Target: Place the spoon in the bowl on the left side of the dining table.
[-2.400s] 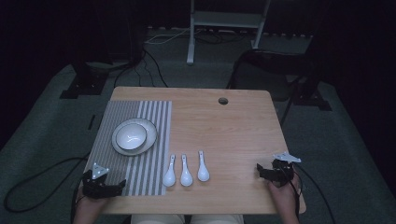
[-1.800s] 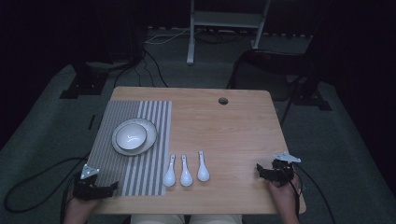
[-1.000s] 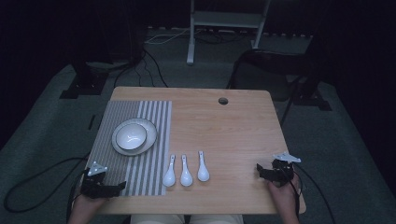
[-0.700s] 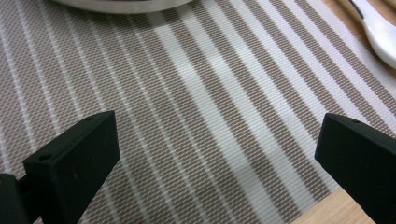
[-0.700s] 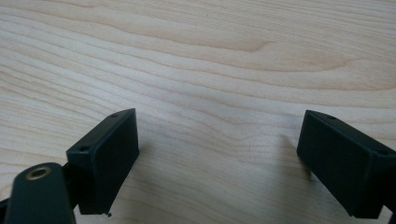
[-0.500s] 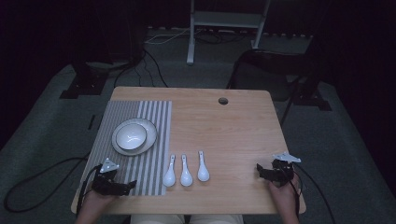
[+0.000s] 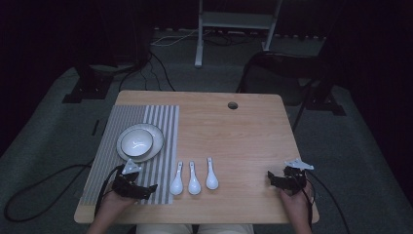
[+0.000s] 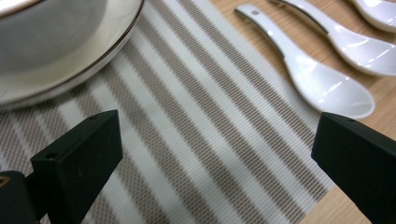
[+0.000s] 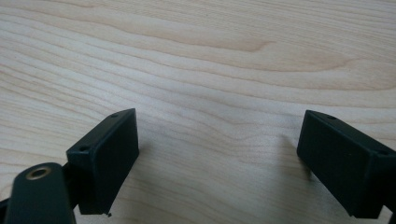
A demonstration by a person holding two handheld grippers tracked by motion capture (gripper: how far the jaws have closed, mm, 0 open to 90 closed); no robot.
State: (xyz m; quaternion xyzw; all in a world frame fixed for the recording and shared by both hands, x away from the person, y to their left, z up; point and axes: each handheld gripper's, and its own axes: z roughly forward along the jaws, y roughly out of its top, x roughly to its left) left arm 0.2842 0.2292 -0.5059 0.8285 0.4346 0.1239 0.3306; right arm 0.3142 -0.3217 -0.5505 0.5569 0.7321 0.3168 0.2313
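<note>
Dim room bg; bowl (image 8: 56, 42) cropped by frame edge, L gripper (image 8: 210, 158) view.

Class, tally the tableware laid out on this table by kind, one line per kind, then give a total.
Spoons: 3
Bowl: 1
Plate: 1, under the bowl
Placemat: 1, striped
Total: 6
</note>
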